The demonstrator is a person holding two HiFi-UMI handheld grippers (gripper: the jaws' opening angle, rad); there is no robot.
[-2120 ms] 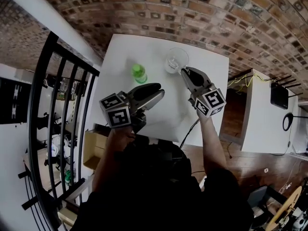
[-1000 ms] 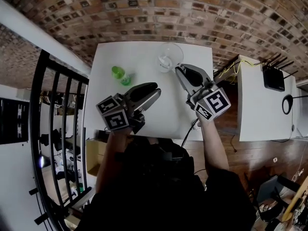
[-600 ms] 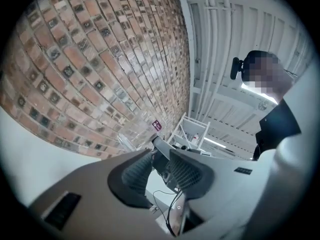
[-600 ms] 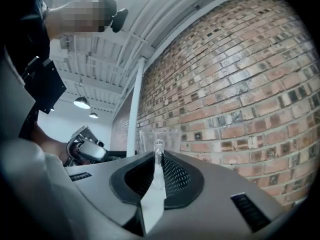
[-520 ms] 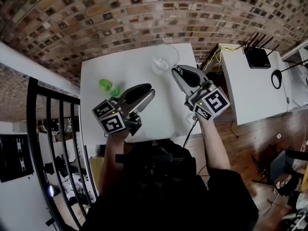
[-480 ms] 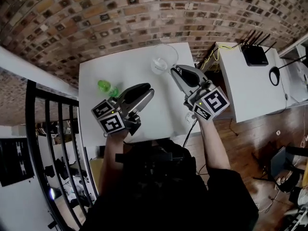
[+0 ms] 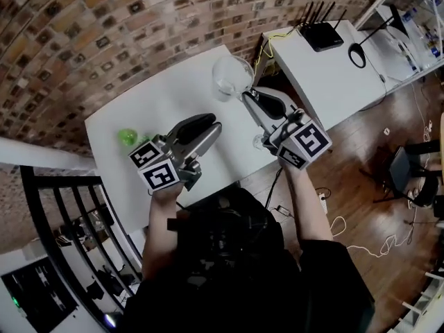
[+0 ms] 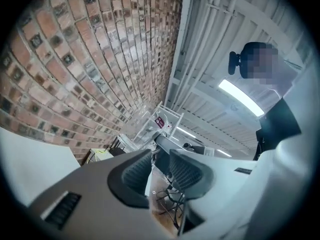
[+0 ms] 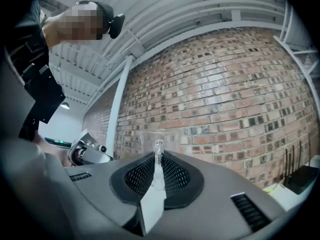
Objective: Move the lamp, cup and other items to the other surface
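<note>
Right tongs (image 7: pixel 247 96) clamp clear wine glass (image 7: pixel 232 77) by stem; left tongs (image 7: pixel 211 123) apart; green container (image 7: pixel 127 137) on white table (image 7: pixel 166 96).

top: black (forearms bare)
left gripper (image 7: pixel 208 123): grey shell, black ribbed pads (image 8: pixel 186 171)
right gripper (image 7: pixel 247 96): same grey
cubes (image 7: pixel 302 144): black-and-white square markers
</note>
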